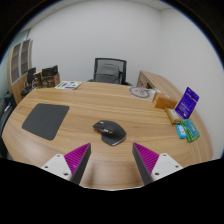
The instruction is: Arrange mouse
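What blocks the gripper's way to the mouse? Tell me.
Nothing visible does. The mouse sits on bare table just ahead of the open gripper; the mouse pad lies off to one side.

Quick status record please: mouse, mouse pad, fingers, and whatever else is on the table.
mouse: dark, lying on the wooden table, just ahead of the fingers, not held
mouse pad: dark rectangle, beside the mouse with a gap, nothing on it
gripper: fingers open, hovering short of the mouse, no contact
purple box: upright, near the table edge, beyond the mouse
office chair: at the far side of the table
task state: mouse not yet on the pad
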The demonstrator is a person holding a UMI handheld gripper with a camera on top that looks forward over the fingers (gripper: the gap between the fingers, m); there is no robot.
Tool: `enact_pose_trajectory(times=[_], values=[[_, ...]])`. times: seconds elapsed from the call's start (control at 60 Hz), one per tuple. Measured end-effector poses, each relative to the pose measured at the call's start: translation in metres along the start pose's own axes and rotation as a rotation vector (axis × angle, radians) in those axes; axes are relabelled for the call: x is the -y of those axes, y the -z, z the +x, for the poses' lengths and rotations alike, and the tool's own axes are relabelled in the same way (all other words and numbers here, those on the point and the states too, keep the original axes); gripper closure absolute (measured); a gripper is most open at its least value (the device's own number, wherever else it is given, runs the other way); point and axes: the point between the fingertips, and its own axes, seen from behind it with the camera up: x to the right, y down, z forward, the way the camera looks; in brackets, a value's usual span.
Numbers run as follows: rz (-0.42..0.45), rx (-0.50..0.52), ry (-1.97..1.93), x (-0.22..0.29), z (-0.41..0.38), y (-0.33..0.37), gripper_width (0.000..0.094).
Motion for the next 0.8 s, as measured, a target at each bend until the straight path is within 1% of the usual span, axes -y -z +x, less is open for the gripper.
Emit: enact_pose_trajectory(times=[0.133,0.35,0.8], values=[[-0.013,-0.021,0.009,0.001,0.006,-0.04,0.0077],[-0.024,-0.037,0.046,0.011,0.009,-0.087,0.0075],[-0.05,-0.037,0.04,0.029,0.016,-0.142,0.0077]])
